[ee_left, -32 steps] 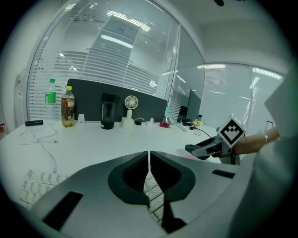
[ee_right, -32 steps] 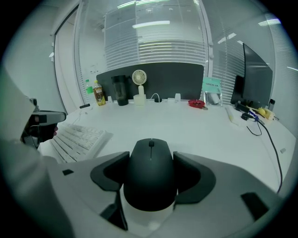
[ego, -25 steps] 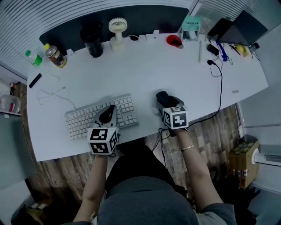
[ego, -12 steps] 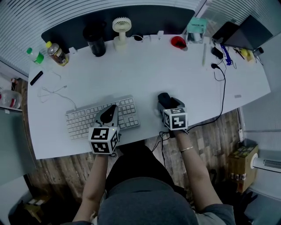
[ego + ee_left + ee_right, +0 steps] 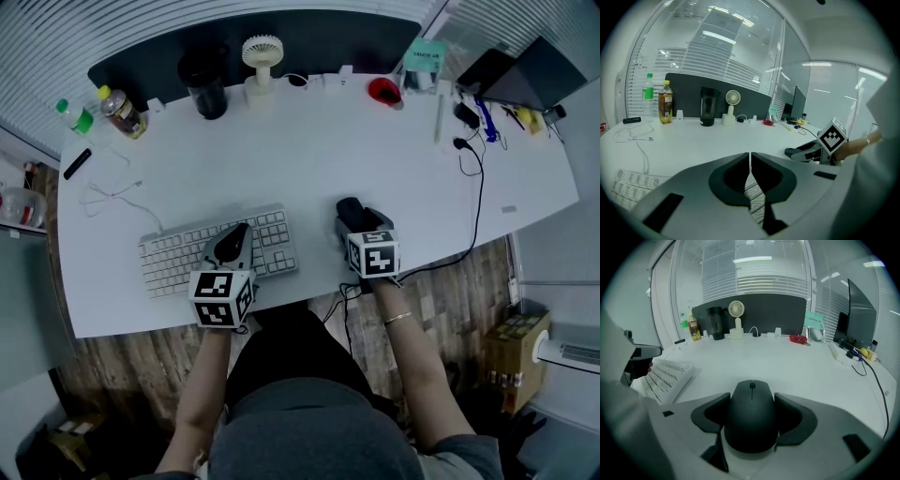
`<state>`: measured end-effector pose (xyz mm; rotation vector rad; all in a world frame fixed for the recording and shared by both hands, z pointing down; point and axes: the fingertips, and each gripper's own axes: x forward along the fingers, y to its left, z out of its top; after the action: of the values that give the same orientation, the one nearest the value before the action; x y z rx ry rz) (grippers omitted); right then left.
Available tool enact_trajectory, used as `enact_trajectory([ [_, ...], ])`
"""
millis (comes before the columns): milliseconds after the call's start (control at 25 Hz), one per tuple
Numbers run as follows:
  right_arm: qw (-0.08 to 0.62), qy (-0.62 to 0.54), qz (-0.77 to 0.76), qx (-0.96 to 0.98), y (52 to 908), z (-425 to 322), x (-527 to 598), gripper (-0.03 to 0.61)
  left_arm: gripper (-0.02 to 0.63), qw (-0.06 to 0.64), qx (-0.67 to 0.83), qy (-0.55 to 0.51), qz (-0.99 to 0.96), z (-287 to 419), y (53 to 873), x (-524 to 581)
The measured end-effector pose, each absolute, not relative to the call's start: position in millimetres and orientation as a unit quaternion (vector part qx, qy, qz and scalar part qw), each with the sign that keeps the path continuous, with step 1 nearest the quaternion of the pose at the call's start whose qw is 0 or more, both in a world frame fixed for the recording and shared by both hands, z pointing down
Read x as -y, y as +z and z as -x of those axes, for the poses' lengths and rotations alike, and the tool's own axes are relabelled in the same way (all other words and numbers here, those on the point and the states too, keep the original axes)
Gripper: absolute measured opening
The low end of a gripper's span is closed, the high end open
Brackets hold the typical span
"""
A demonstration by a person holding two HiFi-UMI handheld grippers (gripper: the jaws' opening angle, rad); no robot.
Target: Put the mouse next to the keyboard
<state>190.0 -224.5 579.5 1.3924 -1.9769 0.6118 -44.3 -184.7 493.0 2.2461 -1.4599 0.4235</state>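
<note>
My right hand-held gripper [image 5: 355,219] grips the mouse [image 5: 751,418] just right of the keyboard [image 5: 178,253], for setting it down alongside; my left hand-held gripper [image 5: 750,159] hovers closed and empty over the keyboard.

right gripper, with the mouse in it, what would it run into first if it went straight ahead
The right gripper points across bare table toward the back edge. That stretch looks free. The first thing in line seems to be the cable beside the fan, though depth is hard to judge.
</note>
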Motion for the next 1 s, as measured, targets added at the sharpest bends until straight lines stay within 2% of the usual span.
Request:
enact_trajectory([
  [560, 0.311, 0.234, -0.534, 0.750, 583, -192, 225, 0.301, 0.029, 0.217, 0.522, 0.155, -0.810, 35, 496, 187],
  [1000, 0.283, 0.245, -0.525, 0.764, 569, -189, 221, 0.339, 0.029, 0.212, 0.528, 0.156, -0.807, 32, 494, 189],
])
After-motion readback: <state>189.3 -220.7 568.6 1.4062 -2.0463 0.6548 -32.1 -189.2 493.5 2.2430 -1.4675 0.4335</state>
